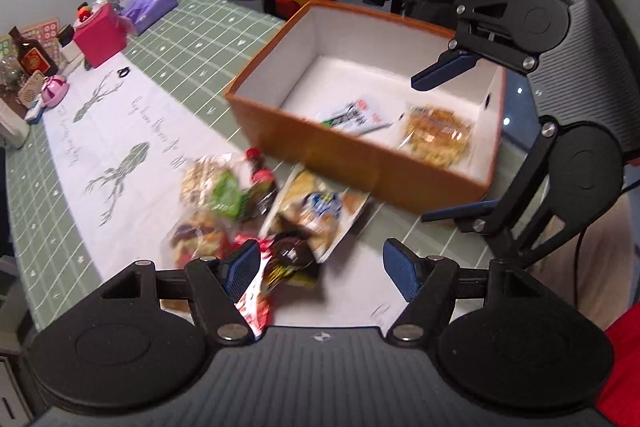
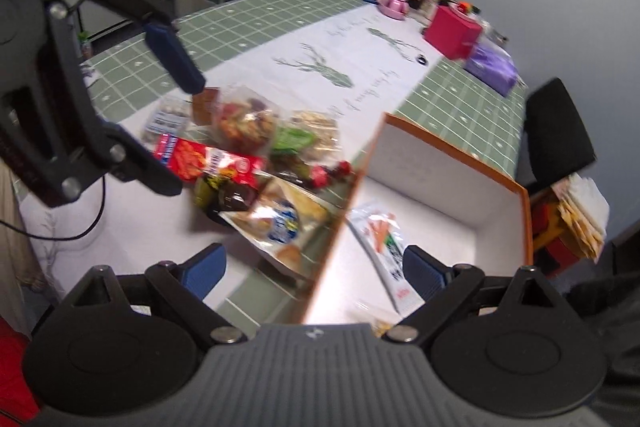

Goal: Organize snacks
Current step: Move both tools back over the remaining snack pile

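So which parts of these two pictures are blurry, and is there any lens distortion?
Left wrist view: the snack pile is smeared by motion blur, while the orange box is only slightly soft. Right wrist view: the box's near wall and the snacks beside it blur. Both views: fisheye bends the table edges and darkens the corners.

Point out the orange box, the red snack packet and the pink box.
orange box (image 1: 352, 163): left wrist view, on its near outer wall.
red snack packet (image 2: 208, 163): right wrist view, on the middle of its printed front.
pink box (image 1: 100, 35): left wrist view, on its front face.
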Available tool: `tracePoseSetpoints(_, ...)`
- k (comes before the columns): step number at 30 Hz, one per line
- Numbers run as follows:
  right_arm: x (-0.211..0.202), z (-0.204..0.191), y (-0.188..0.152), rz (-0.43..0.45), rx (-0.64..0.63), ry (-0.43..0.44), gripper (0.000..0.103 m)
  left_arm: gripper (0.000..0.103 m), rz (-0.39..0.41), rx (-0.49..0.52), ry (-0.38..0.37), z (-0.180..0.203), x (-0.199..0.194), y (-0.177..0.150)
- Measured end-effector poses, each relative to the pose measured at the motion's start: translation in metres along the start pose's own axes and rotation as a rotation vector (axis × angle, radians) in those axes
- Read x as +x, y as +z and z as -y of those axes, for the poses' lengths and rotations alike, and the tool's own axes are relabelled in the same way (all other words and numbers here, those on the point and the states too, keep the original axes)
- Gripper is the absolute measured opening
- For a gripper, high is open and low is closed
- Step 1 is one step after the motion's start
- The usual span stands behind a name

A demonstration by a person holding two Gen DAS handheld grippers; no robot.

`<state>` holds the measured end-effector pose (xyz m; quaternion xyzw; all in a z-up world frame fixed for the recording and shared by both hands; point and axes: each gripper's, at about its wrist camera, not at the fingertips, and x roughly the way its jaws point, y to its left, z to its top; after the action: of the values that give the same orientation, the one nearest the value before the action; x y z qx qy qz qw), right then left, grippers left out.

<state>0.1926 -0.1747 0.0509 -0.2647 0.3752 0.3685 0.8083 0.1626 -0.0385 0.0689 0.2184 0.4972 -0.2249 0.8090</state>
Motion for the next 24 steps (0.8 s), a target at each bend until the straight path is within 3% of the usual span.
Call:
tracePoseSetpoints(5, 0.022, -0.03, 0.011, -0.007, -0.069, 0.038, 0.091, 0.082, -0.076, 0.019, 0.05, -0.019, 0.02, -0.034)
tracePoseSetpoints(9, 0.046, -0.042, 0.016, -0.038, -0.081, 0.062, 0.084, 0.082, -0.112, 0.017, 0.056, -0.035, 0.036, -0.058)
tracePoseSetpoints(19, 0.092, -0.03, 0.041, -0.074, -0.024, 0.041, 0.078, 0.083, 0.046, 0.036, 0.097, -0.07, 0.05, -0.062)
tracePoseSetpoints(24, 0.108, -0.018, 0.053, -0.096, 0.006, 0.027, 0.075, 0.084, 0.057, 0.072, 0.137, -0.079, 0.076, -0.05)
